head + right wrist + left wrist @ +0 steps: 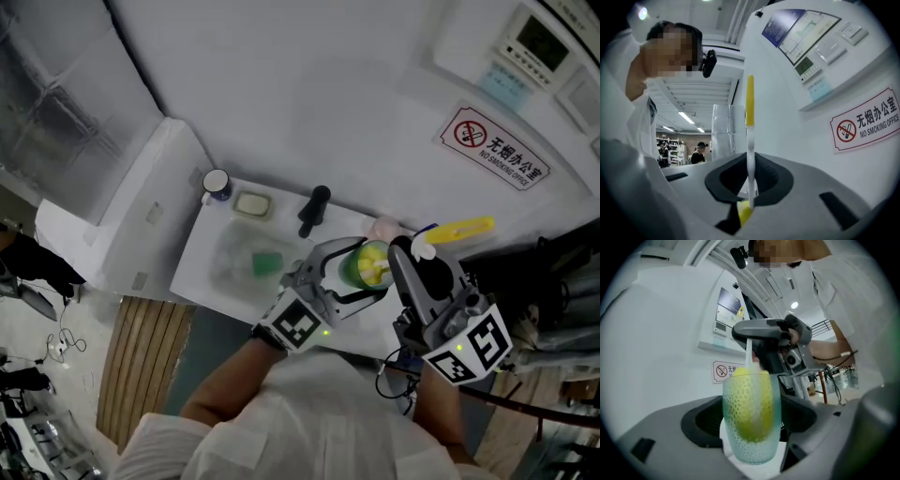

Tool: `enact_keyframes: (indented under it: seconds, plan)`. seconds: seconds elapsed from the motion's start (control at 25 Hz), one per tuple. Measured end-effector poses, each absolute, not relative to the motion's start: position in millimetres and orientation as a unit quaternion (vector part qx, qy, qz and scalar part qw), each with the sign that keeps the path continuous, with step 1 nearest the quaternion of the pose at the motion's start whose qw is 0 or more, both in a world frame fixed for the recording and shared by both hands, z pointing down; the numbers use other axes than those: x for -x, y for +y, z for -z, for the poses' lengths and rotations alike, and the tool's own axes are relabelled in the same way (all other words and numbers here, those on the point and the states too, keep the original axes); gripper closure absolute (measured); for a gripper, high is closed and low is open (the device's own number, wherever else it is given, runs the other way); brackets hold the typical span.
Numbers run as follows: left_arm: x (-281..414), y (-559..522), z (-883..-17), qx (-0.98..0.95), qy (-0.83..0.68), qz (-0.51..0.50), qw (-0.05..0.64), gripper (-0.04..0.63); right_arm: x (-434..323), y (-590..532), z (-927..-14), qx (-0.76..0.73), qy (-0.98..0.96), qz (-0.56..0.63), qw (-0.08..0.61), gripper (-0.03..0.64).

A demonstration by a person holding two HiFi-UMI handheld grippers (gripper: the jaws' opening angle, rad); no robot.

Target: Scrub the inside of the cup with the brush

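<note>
Seen from the head view, the left tool (345, 277) is clamped around a green-tinted cup (357, 262) at the near right part of a white counter (202, 267). This view does not show whether the cup rests on the surface. The right tool (411, 255), just beside it, pinches the brush (458, 229); the yellow handle end juts to the right toward the wall and the yellow head sits inside the cup. Farther back on the counter lie a dark mug (217, 184), a pale dish (253, 203), a black handle-shaped object (314, 211) and a green sponge (266, 262), all well apart from the cup. A no-smoking sign (495, 147) hangs on the wall. In the left gripper view, the dimpled glass cup stands upright between the left tool's two grey jaws, which close against its sides. The yellow brush head fills much of the cup's inside, and the thin white shaft rises past the rim into the right tool overhead. In the right gripper view, the right tool's jaws are drawn together on that white shaft, which stands upright with the yellow handle end on top and a bit of the yellow head showing below. A wall panel (806, 35) with a screen is mounted above the sign at the right.
</note>
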State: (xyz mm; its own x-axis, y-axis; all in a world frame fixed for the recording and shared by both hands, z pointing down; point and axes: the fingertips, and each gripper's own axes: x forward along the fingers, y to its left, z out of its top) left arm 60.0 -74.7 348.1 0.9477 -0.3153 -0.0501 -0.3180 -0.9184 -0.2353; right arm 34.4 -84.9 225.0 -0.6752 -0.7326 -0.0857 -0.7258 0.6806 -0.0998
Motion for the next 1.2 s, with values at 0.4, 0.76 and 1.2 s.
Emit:
enact_keyframes:
  seconds: [0.4, 0.76, 1.2]
  plan:
    - [-57.7, -69.5, -346.0, 0.98, 0.158, 0.001, 0.122, 0.247, -27.7, -80.3, -247.8, 0.383, 0.921, 0.066, 0.019, 0.597]
    - [-53.1, -70.8, -355.6, 0.981, 0.163, 0.002, 0.108, 0.247, -33.6, -70.7, -207.4, 0.386, 0.922, 0.008, -0.018, 0.598]
    - [-58.0, -69.6, -361.6, 0.983, 0.156, 0.002, 0.099, 0.247, -21.7, -84.3, -264.6, 0.382, 0.921, 0.037, -0.059, 0.598]
